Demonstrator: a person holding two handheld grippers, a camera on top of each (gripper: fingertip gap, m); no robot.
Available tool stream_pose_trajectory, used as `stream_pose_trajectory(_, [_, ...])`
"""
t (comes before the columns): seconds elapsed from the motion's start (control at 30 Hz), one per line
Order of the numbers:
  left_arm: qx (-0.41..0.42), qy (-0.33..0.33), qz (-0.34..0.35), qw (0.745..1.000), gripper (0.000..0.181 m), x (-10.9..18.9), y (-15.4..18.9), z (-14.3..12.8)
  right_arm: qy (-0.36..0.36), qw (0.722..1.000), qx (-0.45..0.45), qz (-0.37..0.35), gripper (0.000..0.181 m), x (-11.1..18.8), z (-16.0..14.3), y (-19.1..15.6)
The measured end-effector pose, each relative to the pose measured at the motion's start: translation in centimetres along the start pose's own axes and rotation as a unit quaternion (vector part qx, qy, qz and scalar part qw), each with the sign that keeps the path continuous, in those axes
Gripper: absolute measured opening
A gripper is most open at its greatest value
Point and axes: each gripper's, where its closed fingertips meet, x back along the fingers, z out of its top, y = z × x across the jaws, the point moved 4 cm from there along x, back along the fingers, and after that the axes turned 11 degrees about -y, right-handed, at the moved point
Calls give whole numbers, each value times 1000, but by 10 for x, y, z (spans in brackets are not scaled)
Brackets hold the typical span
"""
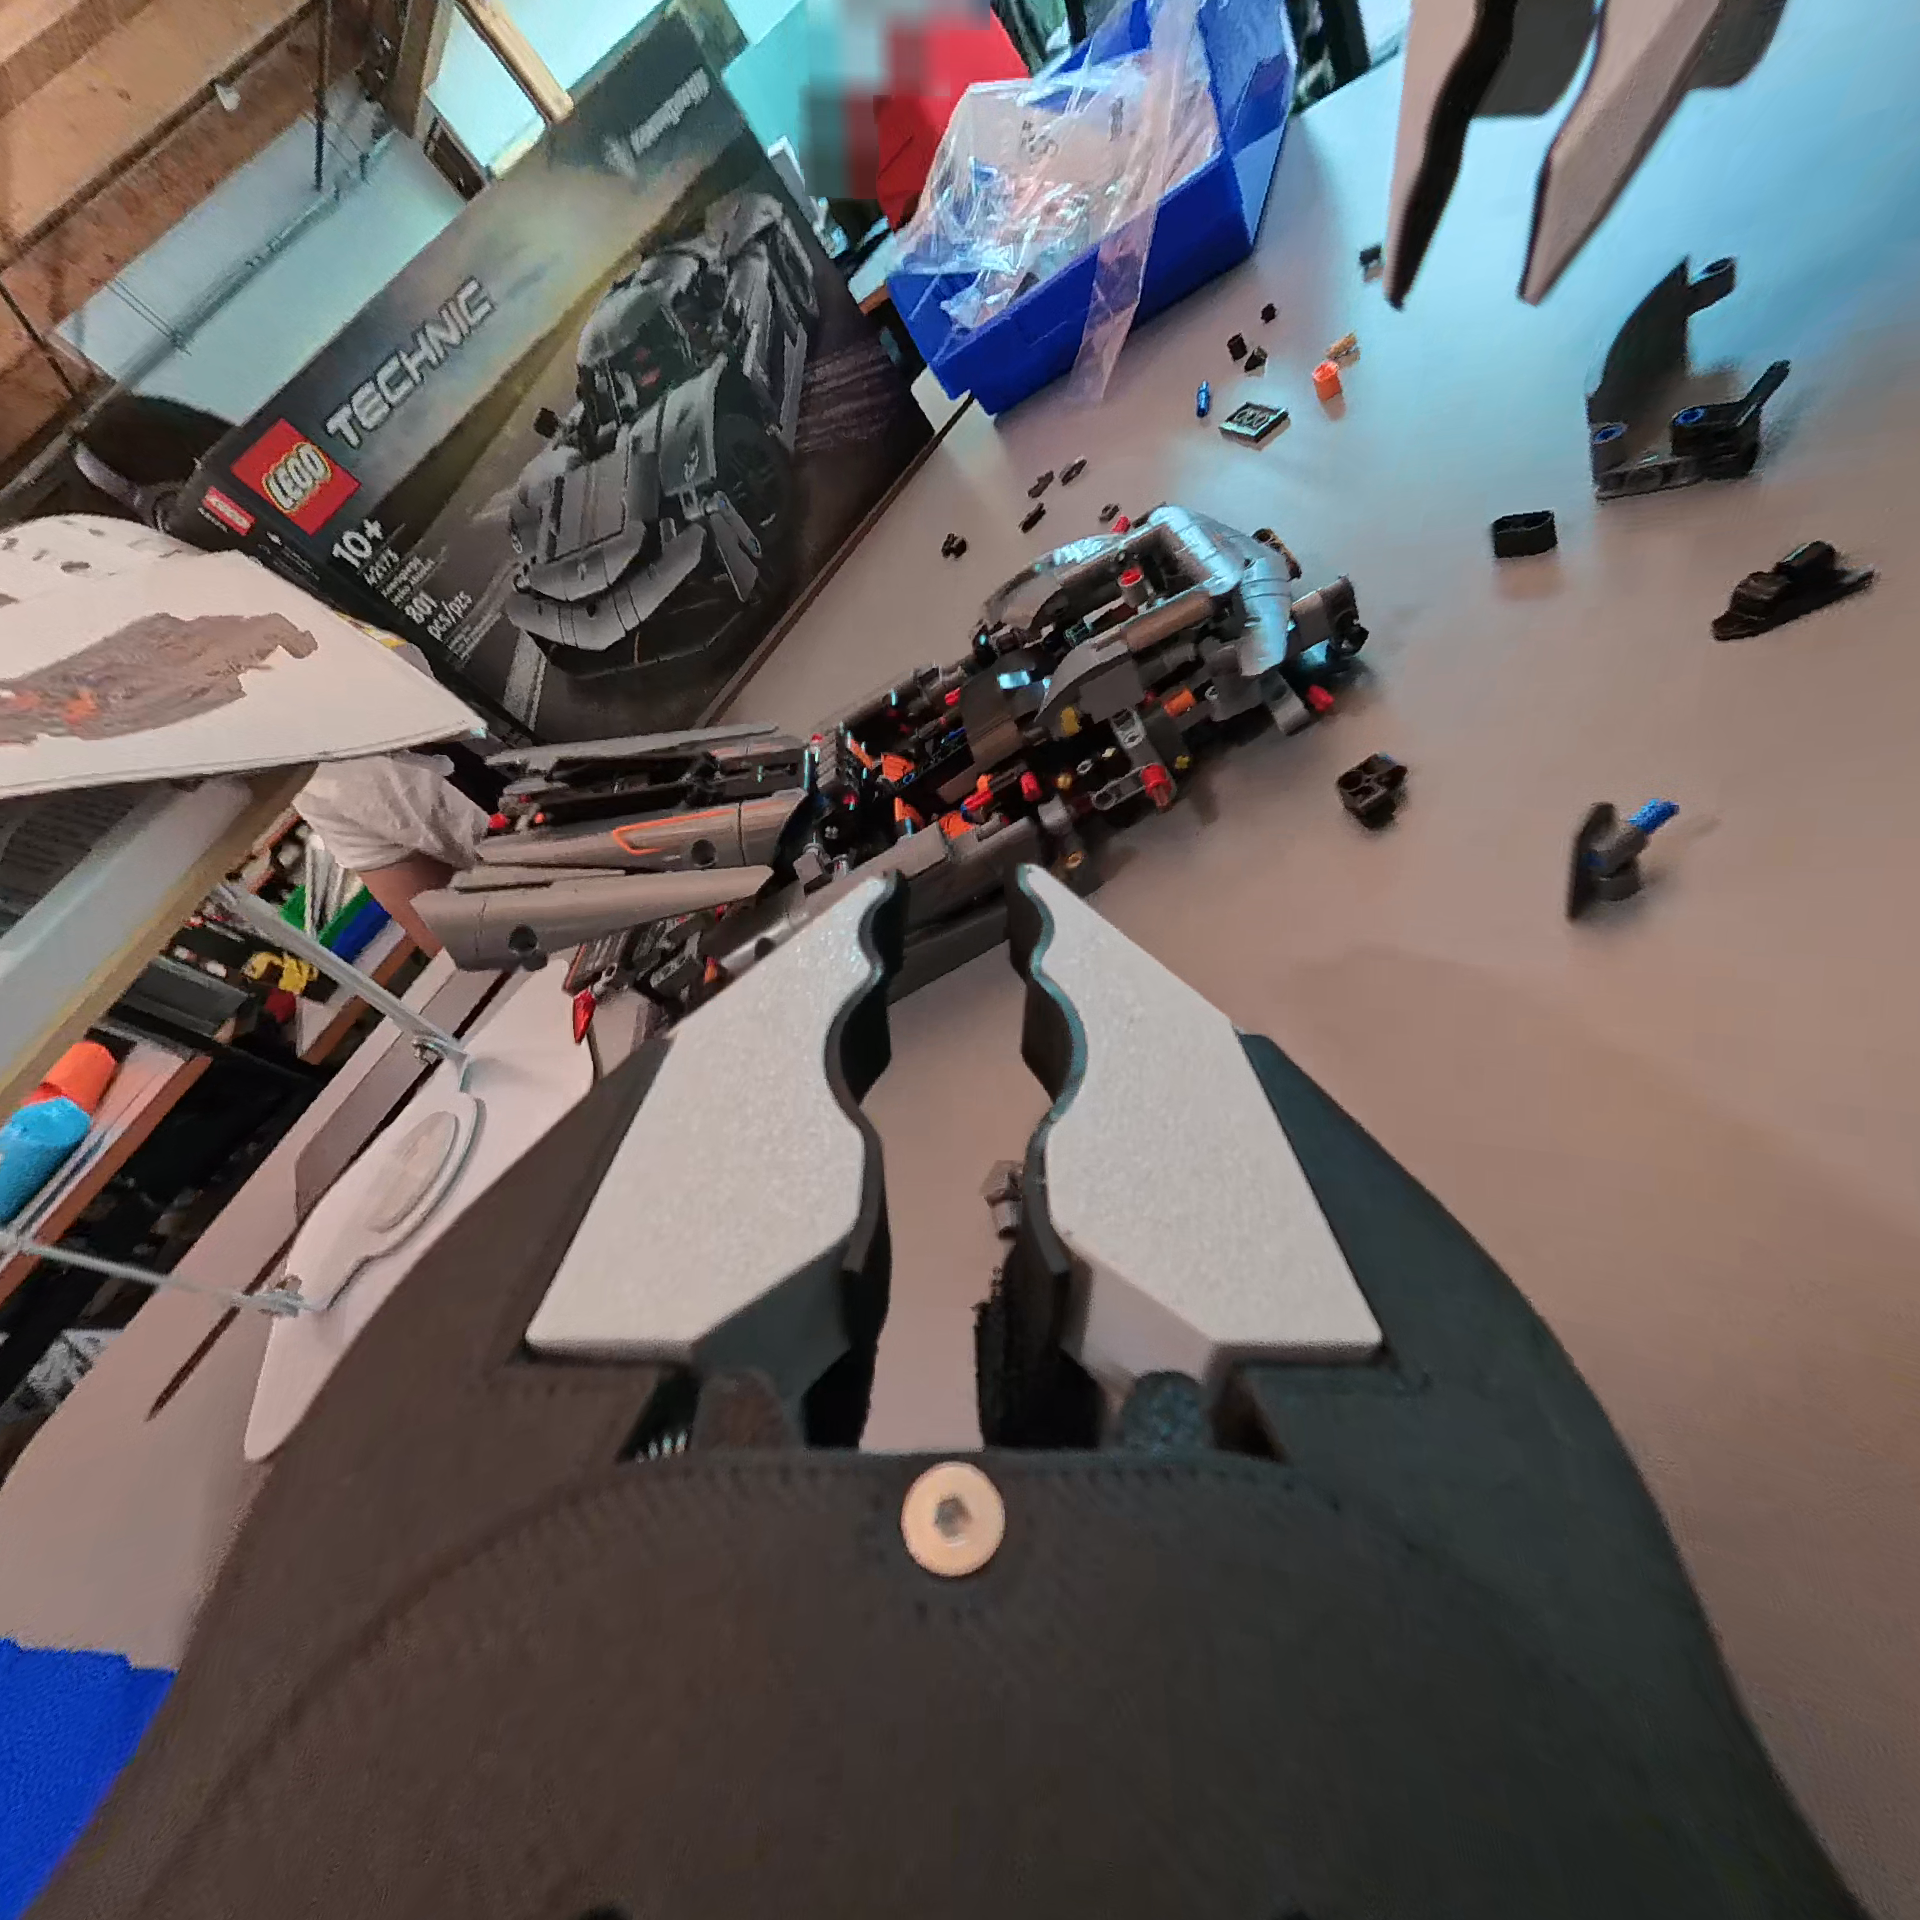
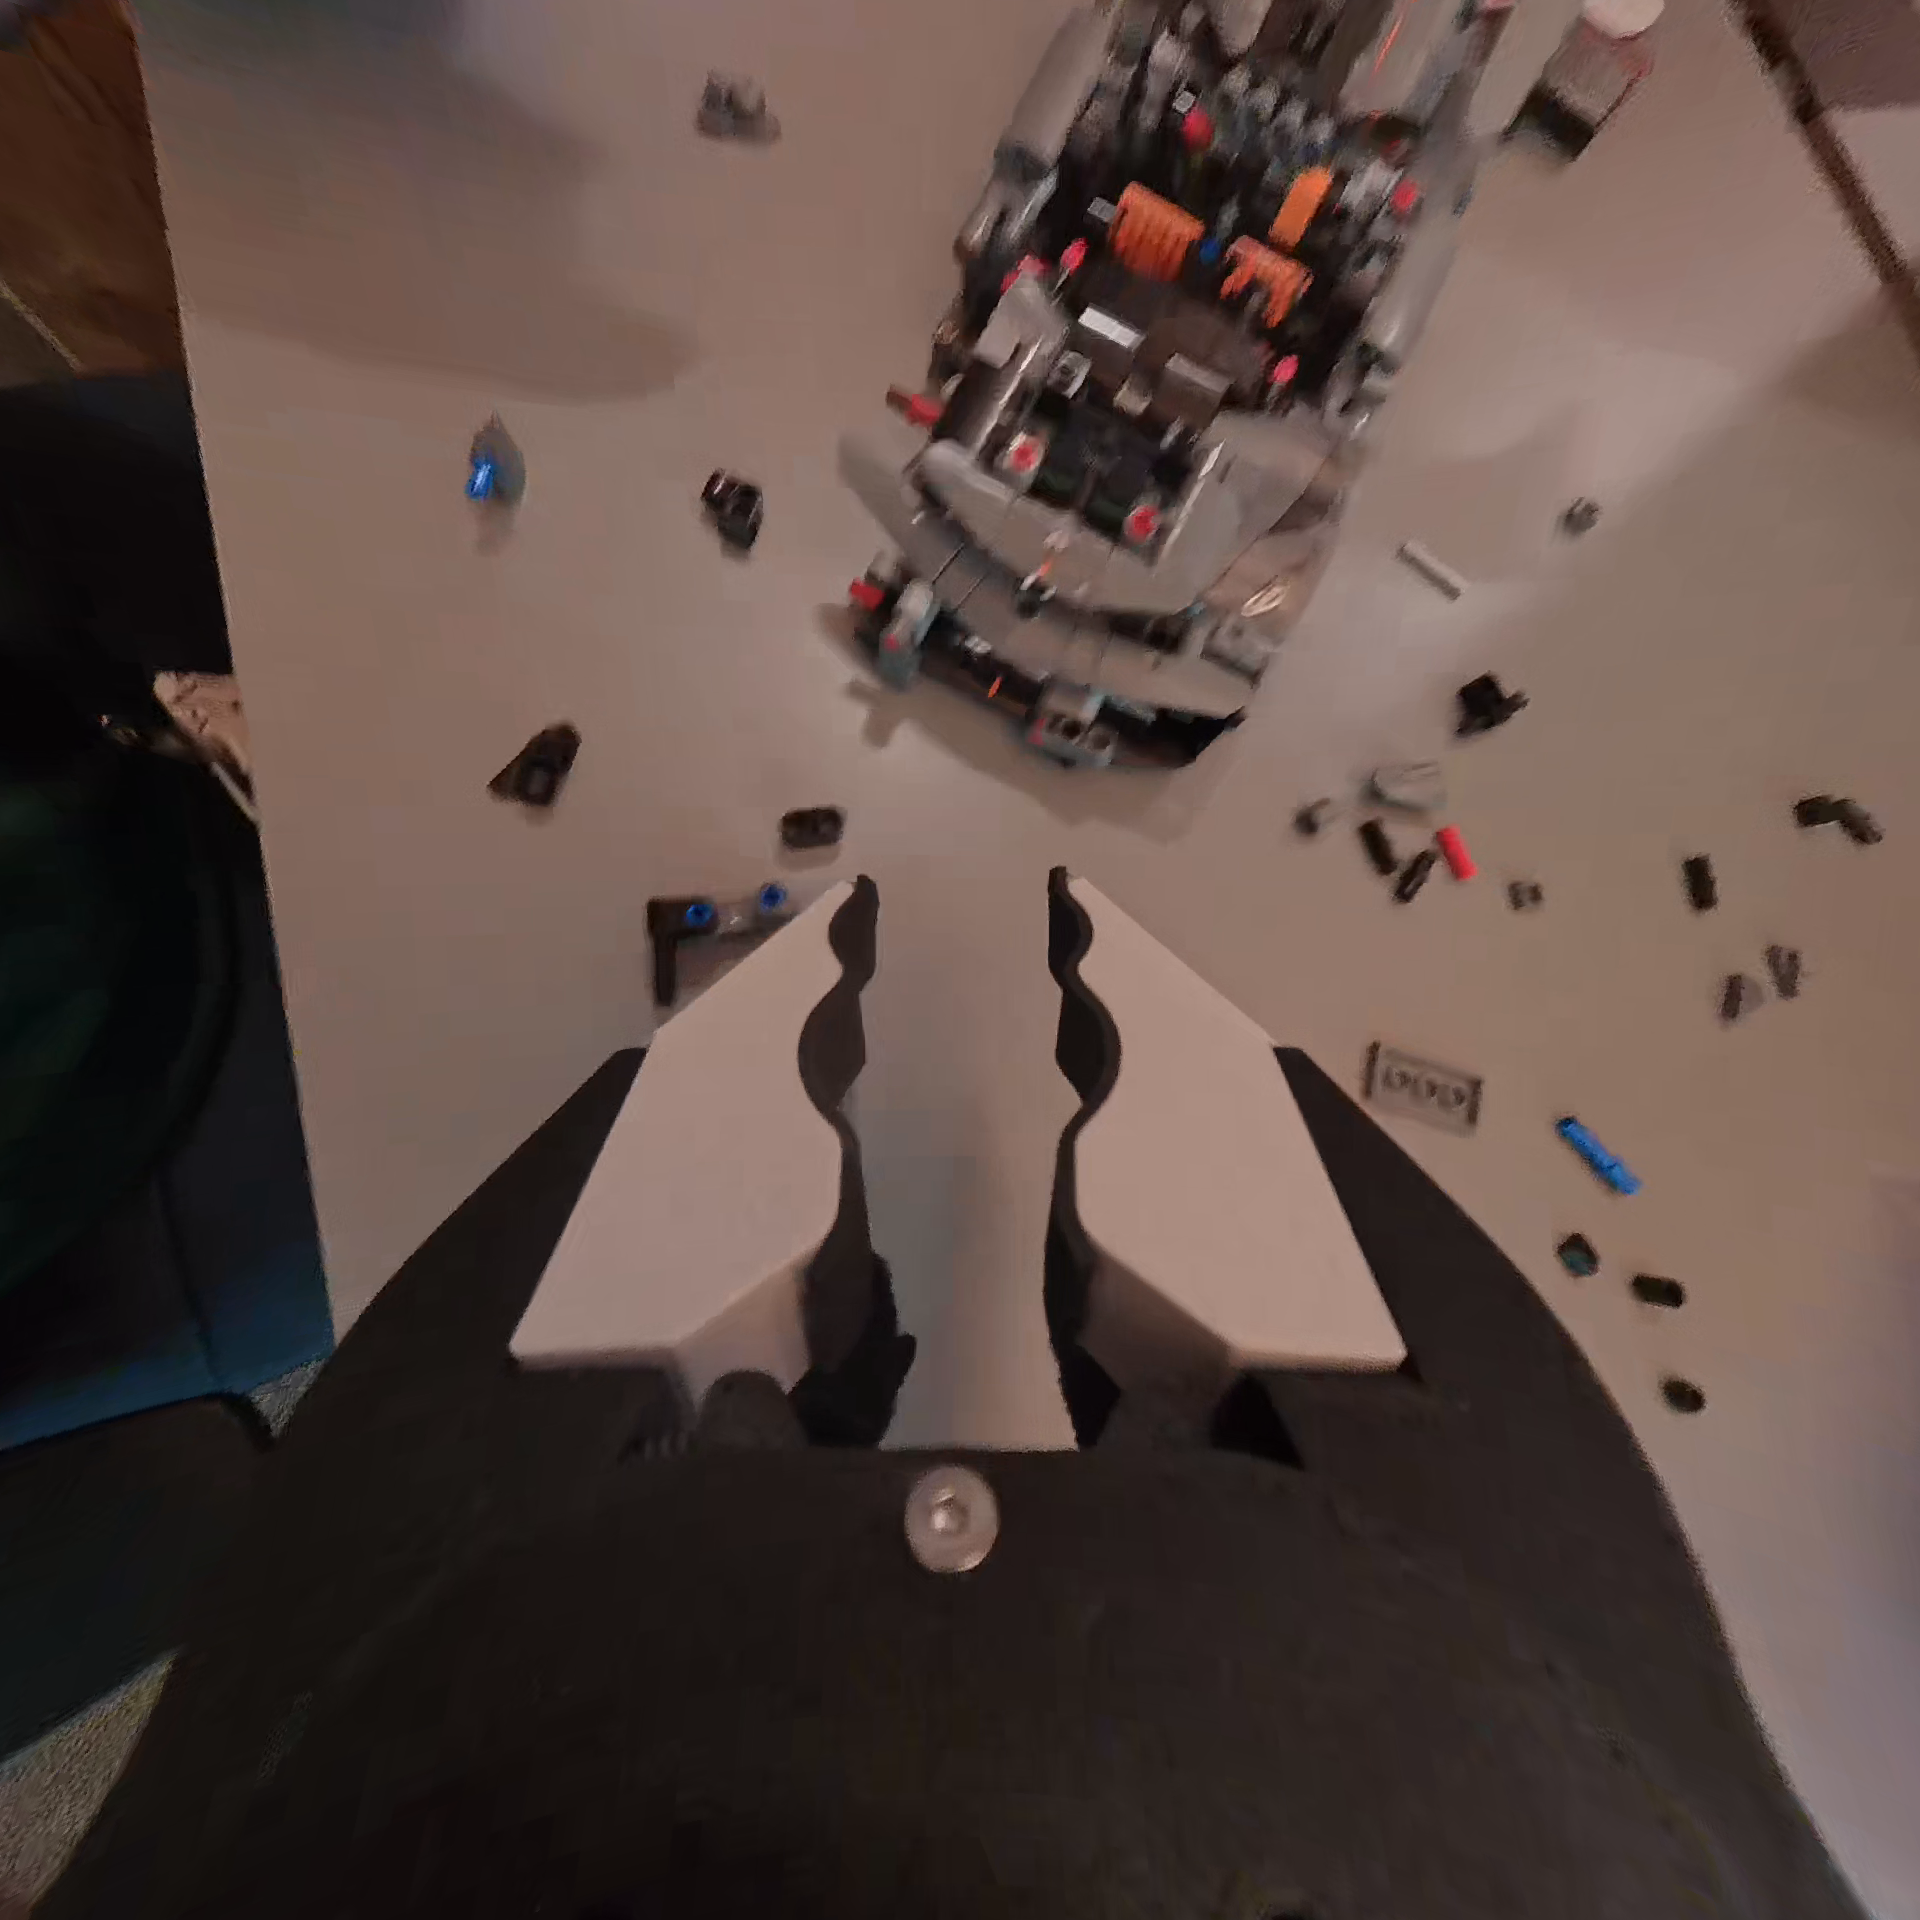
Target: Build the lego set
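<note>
I see the half-built car (image 1: 935,748) lying on the table (image 1: 1507,1091) dead ahead of my left gripper (image 1: 951,894), its long axis slanting up and to the right away from the jaws; that gripper is the nearer one, its tips just short of the car's side. Its jaws stand partly open and hold nothing. My right gripper (image 2: 961,883) hangs further from the car (image 2: 1153,416), jaws likewise apart and empty, with loose pieces (image 2: 1455,852) scattered around the car
</note>
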Motion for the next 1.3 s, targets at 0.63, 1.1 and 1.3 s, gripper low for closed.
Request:
stream_pose_trajectory(0.63, [150, -227, -159, 949, 44, -92, -45, -50, -95, 985, 75, 121, 56, -71, 29, 61])
stream_pose_trajectory(1.1, [97, -293, -129, 942, 29, -135, -72, -58, -64, 983, 77, 151, 49, -90, 49, 42])
stream_pose_trajectory(1.3, [94, -297, -126, 942, 18, -166, -90, -60, -49, 988, 68, 133, 53, -108, 67, 36])
